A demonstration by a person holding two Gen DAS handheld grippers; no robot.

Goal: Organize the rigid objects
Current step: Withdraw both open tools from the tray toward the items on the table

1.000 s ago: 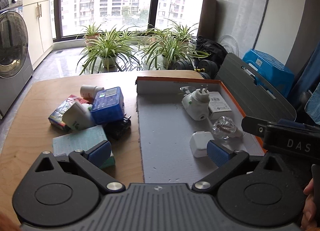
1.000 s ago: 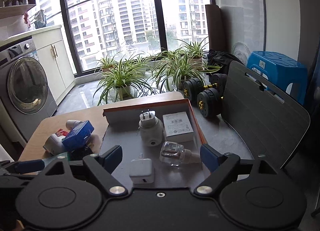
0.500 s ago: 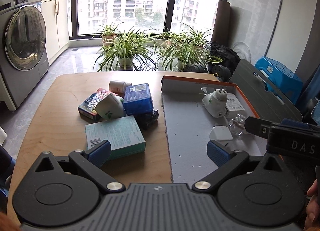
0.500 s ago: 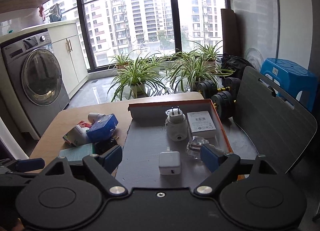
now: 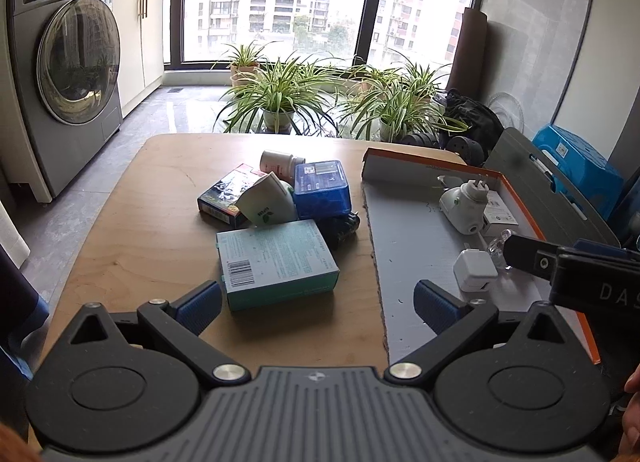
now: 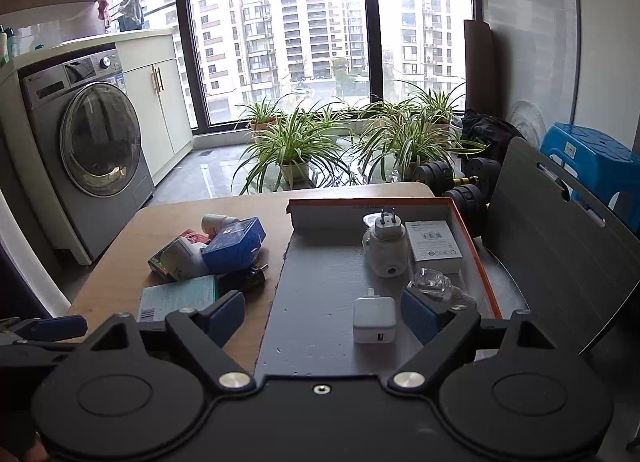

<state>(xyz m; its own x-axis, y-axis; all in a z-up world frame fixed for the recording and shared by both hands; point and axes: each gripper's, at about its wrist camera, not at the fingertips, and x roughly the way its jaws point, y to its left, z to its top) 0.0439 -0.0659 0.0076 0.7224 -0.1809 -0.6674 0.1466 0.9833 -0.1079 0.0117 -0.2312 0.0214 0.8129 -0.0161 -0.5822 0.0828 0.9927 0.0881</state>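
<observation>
The orange box lid (image 6: 472, 246) at the surface's right edge holds a white charger (image 6: 374, 320), a plug-in camera (image 6: 384, 250), a small white box (image 6: 434, 242) and a clear bulb (image 6: 432, 282). Both tools, left (image 5: 318, 302) and right (image 6: 322, 312), are wide and hold nothing.

A teal box (image 5: 276, 262) lies flat on the desk (image 5: 152, 221), barcode up. Behind it huddle a blue case (image 5: 321, 189), a white cup (image 5: 267, 205) on its side, a dark printed box (image 5: 224, 194) and a white bottle (image 5: 280, 161) lying down. In the tray (image 5: 404, 229) rest a white plug (image 5: 464, 203), a white charger (image 5: 474, 270), a clear bulb (image 6: 432, 282) and a white carton (image 6: 434, 244).
</observation>
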